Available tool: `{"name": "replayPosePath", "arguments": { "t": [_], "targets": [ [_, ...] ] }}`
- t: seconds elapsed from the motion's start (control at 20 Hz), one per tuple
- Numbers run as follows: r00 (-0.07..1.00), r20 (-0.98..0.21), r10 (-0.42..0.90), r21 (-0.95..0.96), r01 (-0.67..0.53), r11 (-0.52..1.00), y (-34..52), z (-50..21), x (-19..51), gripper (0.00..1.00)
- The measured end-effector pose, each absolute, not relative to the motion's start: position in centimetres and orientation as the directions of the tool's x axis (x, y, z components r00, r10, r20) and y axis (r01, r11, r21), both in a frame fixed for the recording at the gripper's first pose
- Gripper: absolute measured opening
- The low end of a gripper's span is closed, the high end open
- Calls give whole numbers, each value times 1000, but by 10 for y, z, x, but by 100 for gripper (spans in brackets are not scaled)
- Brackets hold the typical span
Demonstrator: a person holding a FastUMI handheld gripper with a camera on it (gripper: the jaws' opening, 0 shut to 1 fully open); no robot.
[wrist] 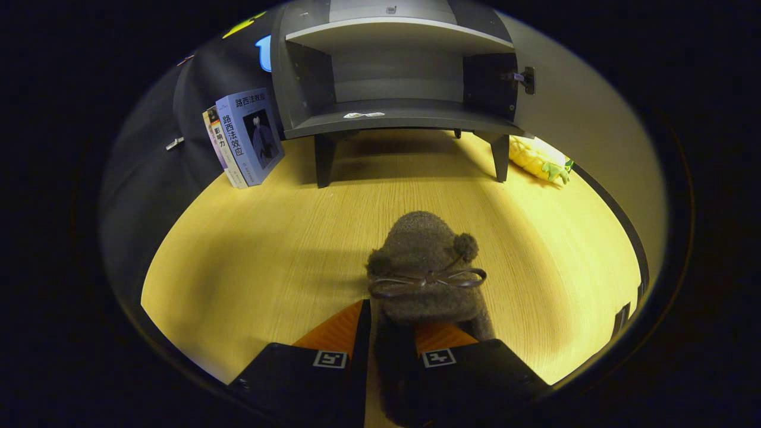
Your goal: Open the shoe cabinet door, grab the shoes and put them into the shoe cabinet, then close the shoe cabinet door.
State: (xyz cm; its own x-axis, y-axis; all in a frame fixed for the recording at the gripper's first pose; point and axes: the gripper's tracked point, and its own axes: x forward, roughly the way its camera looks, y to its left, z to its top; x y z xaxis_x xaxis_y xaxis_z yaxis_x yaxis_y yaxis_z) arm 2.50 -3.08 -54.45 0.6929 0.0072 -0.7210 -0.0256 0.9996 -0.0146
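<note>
Shoe point(425, 270) held in the gripper point(389, 333), cupboard point(395, 71) open at the top of the frame.

Both fingers squeeze the fuzzy shoe's back end, low in the middle. The door looks open already; the shoe must go inside, then the door gets shut.

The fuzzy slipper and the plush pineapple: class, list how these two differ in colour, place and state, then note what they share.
The slipper is brown-grey with a thin bow; the pineapple is yellow with green leaves. The slipper sits between the tool's fingers, which press on its sides; the pineapple lies untouched. The slipper is well short of the open shoe cabinet; the pineapple lies beside a cabinet leg. Both look soft and are above the wooden surface.
</note>
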Motion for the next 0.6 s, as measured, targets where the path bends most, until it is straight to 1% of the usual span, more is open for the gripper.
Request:
{"name": "replayPosePath", "arguments": {
  "t": [0.2,0.4,0.55,0.6],
  "targets": [
    [710,-704,0,-29,-29,999,-32,-546,39,30],
    [738,-674,-28,-62,-19,998,-37,-547,49,25],
    [751,-660,-18,-55,-24,998,-36,-546,53,25],
    [754,-656,-31,-68,-19,998,-44,-550,66,25]
  ]
}}
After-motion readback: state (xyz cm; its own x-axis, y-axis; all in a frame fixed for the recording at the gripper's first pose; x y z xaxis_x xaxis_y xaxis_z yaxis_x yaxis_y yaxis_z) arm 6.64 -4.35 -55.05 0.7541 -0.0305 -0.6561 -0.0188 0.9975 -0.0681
